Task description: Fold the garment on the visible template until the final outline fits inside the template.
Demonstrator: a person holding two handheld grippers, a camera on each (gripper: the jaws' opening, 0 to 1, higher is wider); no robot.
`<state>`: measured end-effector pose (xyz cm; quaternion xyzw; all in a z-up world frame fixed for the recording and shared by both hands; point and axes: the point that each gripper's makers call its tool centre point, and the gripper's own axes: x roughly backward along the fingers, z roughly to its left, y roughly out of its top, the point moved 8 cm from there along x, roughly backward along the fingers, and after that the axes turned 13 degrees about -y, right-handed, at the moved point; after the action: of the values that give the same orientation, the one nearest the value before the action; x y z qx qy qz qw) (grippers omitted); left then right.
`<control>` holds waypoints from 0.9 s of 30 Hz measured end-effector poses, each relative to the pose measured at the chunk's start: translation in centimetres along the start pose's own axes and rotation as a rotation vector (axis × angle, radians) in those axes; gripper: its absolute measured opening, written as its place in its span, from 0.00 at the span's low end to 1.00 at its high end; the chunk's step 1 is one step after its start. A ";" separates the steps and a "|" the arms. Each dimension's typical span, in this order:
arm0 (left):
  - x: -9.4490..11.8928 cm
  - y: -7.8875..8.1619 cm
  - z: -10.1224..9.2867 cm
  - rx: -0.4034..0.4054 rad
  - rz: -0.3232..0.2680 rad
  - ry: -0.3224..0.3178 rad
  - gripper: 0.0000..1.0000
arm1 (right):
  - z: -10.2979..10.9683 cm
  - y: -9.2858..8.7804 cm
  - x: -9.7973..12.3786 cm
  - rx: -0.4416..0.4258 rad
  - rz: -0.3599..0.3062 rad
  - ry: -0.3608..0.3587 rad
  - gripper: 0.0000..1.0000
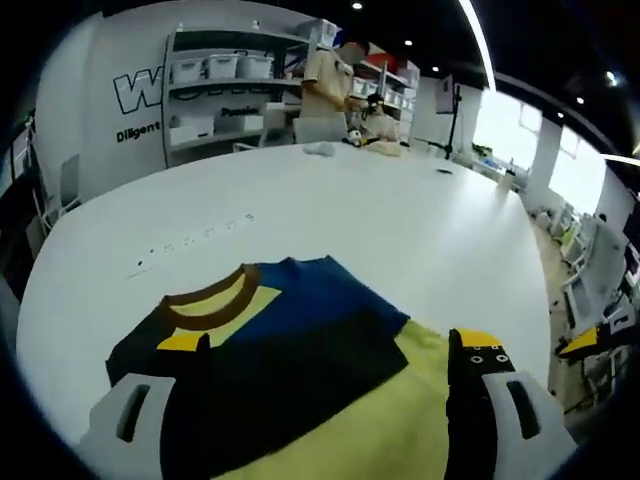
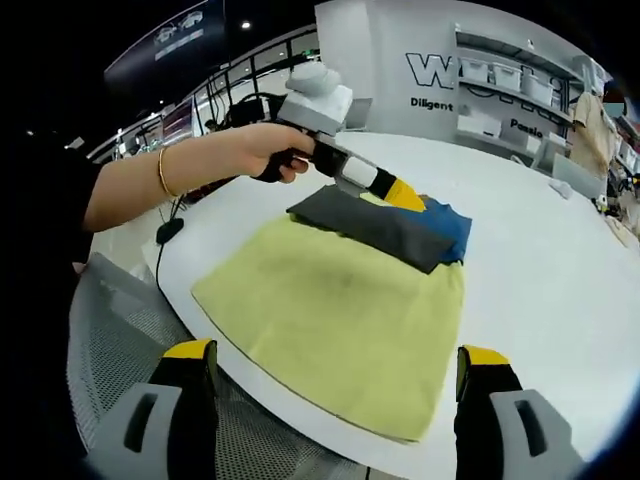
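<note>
The garment lies flat on the white table. It has a brown collar and blue, black and pale yellow panels. My left gripper hovers low over its collar end, open, jaws spread wide with cloth showing between them. In the right gripper view the garment stretches away from me, yellow part nearest, black and blue part at the far end. A hand holds the left gripper there, tips at the far end. My right gripper stands open above the near hem.
A row of small dark marks dots the table beyond the collar. The table edge curves just below the hem, with a grey mesh chair beside it. Shelves with white bins and a person stand at the back.
</note>
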<state>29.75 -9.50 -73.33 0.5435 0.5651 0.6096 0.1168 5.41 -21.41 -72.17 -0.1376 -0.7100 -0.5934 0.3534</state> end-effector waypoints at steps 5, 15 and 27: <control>0.8 -0.4 0.4 0.017 0.002 0.008 0.99 | 0.3 -0.1 -0.3 0.002 0.023 0.013 0.99; 2.4 -2.4 2.4 -0.024 0.041 0.069 0.99 | 1.0 -0.3 -1.0 -0.005 0.035 0.027 0.99; 5.3 -4.4 5.3 -0.004 0.074 0.148 0.98 | 0.9 -0.4 -1.5 -0.014 0.038 0.015 0.99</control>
<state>29.85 -1.06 -75.28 0.5173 0.5506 0.6531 0.0530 5.94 -20.34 -73.53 -0.1490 -0.7005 -0.5924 0.3690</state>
